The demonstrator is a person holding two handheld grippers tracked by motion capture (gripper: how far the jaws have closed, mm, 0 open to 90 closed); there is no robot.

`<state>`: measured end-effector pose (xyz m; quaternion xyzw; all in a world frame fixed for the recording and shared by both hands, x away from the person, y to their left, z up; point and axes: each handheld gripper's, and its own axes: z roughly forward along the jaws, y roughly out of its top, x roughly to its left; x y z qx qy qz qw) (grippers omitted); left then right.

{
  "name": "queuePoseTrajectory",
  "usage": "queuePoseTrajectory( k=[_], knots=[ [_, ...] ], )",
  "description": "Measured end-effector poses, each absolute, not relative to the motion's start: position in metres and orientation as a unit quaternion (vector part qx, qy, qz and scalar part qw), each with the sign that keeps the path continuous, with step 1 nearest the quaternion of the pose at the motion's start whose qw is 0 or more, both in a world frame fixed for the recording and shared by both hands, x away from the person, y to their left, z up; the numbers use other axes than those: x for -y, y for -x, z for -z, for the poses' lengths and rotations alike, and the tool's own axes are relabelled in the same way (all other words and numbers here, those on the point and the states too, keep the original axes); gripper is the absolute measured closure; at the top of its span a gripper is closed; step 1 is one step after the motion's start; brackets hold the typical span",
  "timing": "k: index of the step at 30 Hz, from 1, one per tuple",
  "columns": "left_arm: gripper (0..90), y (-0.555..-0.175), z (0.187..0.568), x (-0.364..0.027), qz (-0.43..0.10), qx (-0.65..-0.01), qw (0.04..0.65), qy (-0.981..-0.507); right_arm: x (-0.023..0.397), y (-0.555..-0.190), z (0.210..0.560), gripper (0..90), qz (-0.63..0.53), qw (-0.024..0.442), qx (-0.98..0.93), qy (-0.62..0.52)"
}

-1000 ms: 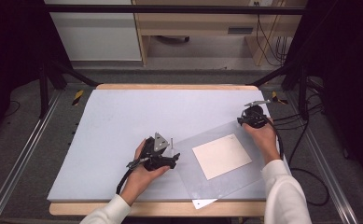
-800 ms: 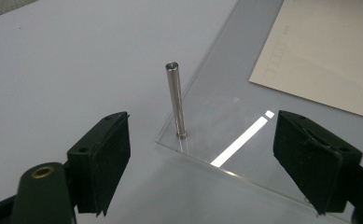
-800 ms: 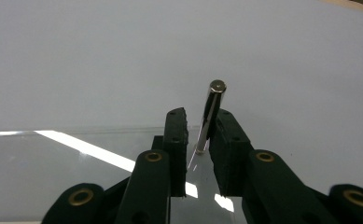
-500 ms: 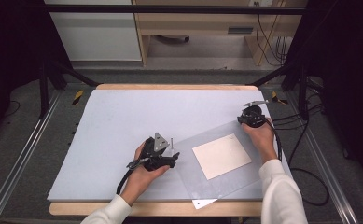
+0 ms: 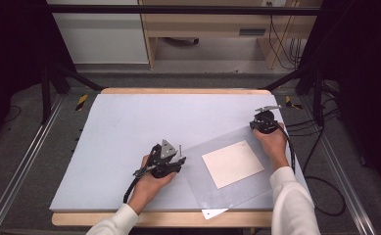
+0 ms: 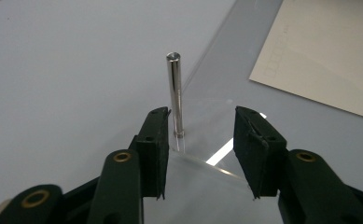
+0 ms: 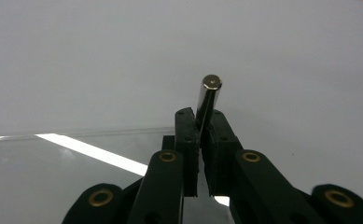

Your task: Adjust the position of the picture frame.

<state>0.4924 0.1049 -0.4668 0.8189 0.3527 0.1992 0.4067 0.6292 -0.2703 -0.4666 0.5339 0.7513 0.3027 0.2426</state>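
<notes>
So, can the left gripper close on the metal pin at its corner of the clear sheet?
Probably yes. The pin stands upright between the left gripper's closing jaws, beside one pad, on the clear sheet, with nothing in between.

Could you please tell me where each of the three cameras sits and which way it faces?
High view: above the near table edge, facing forward and down on the clear sheet; both forearms, left gripper, right gripper.
Left gripper view: on that gripper, along its parted jaws toward a steel pin.
Right gripper view: on that gripper, along jaws shut on the other pin.
Shared: every view shows the clear sheet; high and left views share the paper.
</notes>
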Motion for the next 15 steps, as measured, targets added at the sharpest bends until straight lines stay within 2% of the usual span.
queuePoseTrajectory(
  k=[1, 2, 4, 5, 8, 15],
  knots=[
    [57.7, -0.495, 0.467, -0.105, -0.196, -0.36, 0.412, -0.814, 0.27, -0.629, 0.467, 85.5, -0.302, 0.243, -0.751, -0.534],
    [62.8, -0.501, 0.468, -0.104, -0.196, -0.365, 0.419, -0.808, 0.27, -0.629, 0.467, 85.5, -0.303, 0.242, -0.751, -0.535],
    [64.2, -0.504, 0.468, -0.104, -0.196, -0.367, 0.417, -0.808, 0.27, -0.629, 0.466, 85.5, -0.303, 0.241, -0.75, -0.536],
    [68.5, -0.507, 0.47, -0.103, -0.192, -0.37, 0.419, -0.806, 0.27, -0.629, 0.466, 85.5, -0.301, 0.239, -0.751, -0.537],
    [73.2, -0.514, 0.474, -0.103, -0.19, -0.373, 0.417, -0.807, 0.27, -0.629, 0.466, 85.5, -0.301, 0.239, -0.75, -0.538],
    [79.6, -0.517, 0.478, -0.101, -0.186, -0.369, 0.414, -0.811, 0.27, -0.629, 0.466, 85.5, -0.303, 0.237, -0.748, -0.541]
  ],
)
